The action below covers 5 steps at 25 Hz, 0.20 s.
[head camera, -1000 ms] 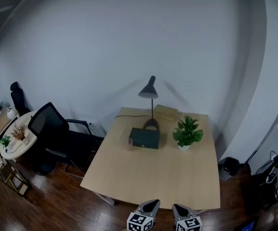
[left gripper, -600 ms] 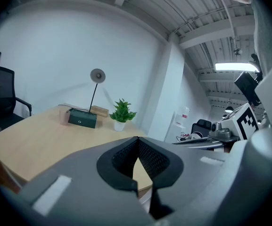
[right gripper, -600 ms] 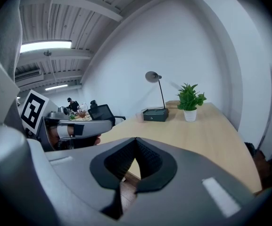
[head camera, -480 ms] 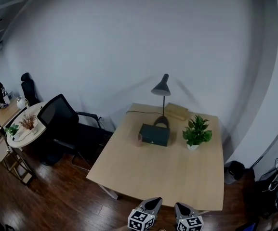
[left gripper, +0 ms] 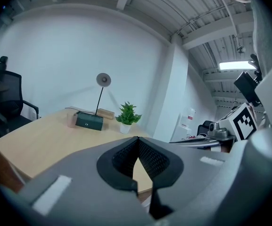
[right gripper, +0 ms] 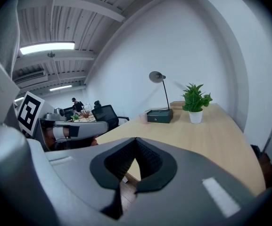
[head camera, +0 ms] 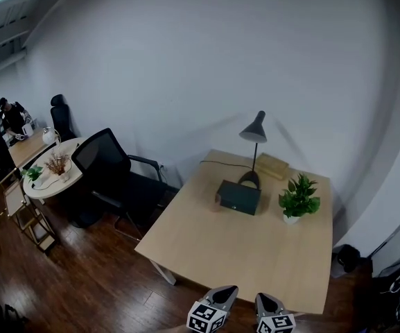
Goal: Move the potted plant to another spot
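Note:
The potted plant (head camera: 299,199), green leaves in a small white pot, stands upright near the right side of the light wooden table (head camera: 227,255). Both gripper views show it far off: plant (left gripper: 127,117) and plant (right gripper: 195,100). My left gripper (head camera: 223,293) and right gripper (head camera: 267,298) sit side by side at the bottom edge, just short of the table's near edge and well apart from the plant. The left gripper's jaws (left gripper: 137,138) meet at the tips with nothing between them. The right gripper (right gripper: 136,139) is likewise shut and empty.
A dark green box (head camera: 238,197), a black desk lamp (head camera: 254,132) and a flat tan box (head camera: 272,166) stand at the table's back, left of the plant. A black office chair (head camera: 106,166) and a round side table (head camera: 49,177) are at the left. A person (head camera: 9,114) is far left.
The head view has swung left, so the table and plant sit further right and lower in the picture. Both grippers stay at the bottom edge, shut.

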### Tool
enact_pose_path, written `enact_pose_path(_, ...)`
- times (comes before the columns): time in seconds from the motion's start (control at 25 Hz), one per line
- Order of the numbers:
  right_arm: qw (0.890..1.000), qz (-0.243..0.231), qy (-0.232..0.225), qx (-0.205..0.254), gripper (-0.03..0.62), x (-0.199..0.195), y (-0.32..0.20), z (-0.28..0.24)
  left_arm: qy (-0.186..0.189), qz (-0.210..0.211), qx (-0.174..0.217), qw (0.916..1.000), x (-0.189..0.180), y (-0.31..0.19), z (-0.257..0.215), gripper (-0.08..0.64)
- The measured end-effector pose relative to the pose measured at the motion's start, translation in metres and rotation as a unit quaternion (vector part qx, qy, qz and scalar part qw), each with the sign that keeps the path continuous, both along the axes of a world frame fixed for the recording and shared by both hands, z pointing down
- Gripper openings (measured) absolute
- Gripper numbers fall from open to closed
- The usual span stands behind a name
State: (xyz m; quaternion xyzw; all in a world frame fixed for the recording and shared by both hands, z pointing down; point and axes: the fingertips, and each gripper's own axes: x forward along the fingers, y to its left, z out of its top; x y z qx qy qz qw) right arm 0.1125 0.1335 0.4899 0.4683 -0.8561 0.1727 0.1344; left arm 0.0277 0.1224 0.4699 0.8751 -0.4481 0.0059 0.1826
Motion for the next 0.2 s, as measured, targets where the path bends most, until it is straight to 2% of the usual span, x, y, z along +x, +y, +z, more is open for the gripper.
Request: enact_pose_path(0.2, 1.0, -0.013, 0.0, -0.001, 0.006, -0.0055, -0.002, 0.0013, 0.001, -0.014, 0.001, 0.9999, -0.0063, -0.0017, 0.0007, -0.006)
